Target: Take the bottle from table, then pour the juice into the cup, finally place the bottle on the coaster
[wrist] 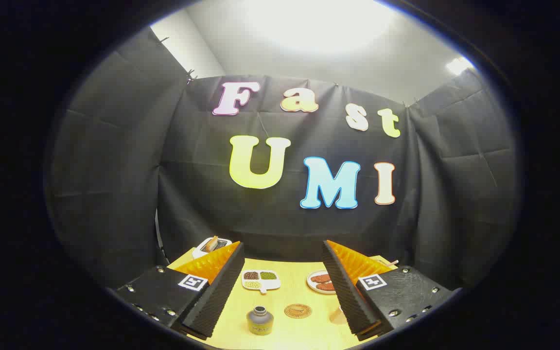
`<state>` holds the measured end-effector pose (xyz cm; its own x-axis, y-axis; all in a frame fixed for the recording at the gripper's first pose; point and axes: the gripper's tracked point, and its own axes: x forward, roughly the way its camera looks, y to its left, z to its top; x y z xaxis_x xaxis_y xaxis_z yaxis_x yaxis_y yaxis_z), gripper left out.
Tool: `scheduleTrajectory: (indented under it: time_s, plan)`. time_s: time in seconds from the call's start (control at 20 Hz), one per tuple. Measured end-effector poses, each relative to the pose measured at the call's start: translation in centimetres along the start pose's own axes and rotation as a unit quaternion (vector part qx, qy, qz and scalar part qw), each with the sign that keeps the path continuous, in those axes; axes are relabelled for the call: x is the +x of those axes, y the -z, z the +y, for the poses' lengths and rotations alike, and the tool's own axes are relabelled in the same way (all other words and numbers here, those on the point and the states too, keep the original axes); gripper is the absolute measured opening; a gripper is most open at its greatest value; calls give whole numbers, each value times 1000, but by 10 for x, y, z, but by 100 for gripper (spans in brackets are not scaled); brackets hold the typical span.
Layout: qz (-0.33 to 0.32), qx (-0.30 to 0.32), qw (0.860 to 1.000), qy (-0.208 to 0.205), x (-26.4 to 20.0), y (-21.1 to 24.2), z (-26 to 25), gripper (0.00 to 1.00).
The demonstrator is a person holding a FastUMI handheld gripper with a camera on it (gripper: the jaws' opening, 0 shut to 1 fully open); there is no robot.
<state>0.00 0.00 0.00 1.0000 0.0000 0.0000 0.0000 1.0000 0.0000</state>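
A small grey bottle (pixel 260 321) with a dark open neck stands upright on the light wooden table (pixel 289 291), between my fingers and closer to the left one. Just right of it and slightly farther lies a round brown coaster (pixel 298 310), flat on the table. My gripper (pixel 283 252) is open, held above the table with nothing between its fingers. A pale shape beside the right finger (pixel 345 291), low down, may be the cup (pixel 337 316), but most of it is hidden.
A white divided dish (pixel 260 280) with dark and green fillings sits beyond the bottle. A white plate (pixel 321 282) with reddish food lies to its right. A white tray (pixel 210 245) holding something stands at the table's far left corner. Black cloth walls enclose the table.
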Motion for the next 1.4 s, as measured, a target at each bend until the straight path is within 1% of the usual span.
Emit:
scheduleTrajectory:
  time_s: [0.25,0.45,0.95,1.15,1.4]
  plan:
    - [-18,-22,1000,-3,-1,-3,1,97]
    - [-8,-37,999,4,-4,6,1,97]
    - [3,-21,1000,9,-2,17,-3,98]
    - [-4,-6,1000,7,1,31,0,98]
    - [-7,25,1000,-5,12,63,11,97]
